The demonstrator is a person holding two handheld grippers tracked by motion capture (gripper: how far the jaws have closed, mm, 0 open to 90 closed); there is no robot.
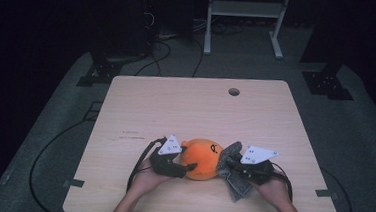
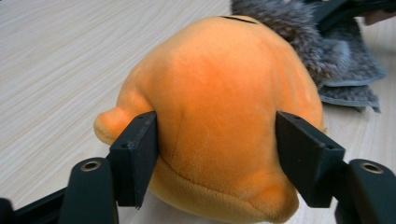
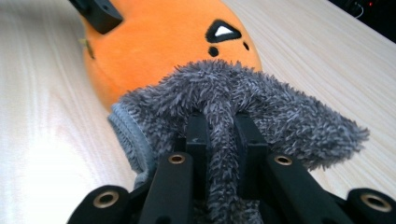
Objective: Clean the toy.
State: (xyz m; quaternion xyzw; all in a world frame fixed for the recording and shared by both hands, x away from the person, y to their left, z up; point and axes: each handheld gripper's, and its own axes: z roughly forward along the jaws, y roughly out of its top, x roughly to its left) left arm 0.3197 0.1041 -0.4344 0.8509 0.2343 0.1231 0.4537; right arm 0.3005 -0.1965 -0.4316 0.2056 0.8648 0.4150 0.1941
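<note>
A round orange plush toy point(image 1: 201, 157) with a small black face mark lies near the table's front edge. My left gripper point(image 1: 184, 168) comes at it from the left. In the left gripper view its two black jaws press on either side of the orange plush toy point(image 2: 219, 107). Against the toy's right side lies a fuzzy grey cloth point(image 1: 238, 187). My right gripper point(image 1: 229, 164) is shut on a fold of it. In the right gripper view the grey cloth point(image 3: 243, 98) bunches up between the jaws of the right gripper point(image 3: 219, 126), touching the orange plush toy point(image 3: 154, 42) behind it.
The light wooden table point(image 1: 186, 106) has a round cable hole point(image 1: 234, 91) near its far edge. Cables point(image 1: 154, 53) run over the dark floor behind it, and the legs of a white frame point(image 1: 244, 20) stand at the back.
</note>
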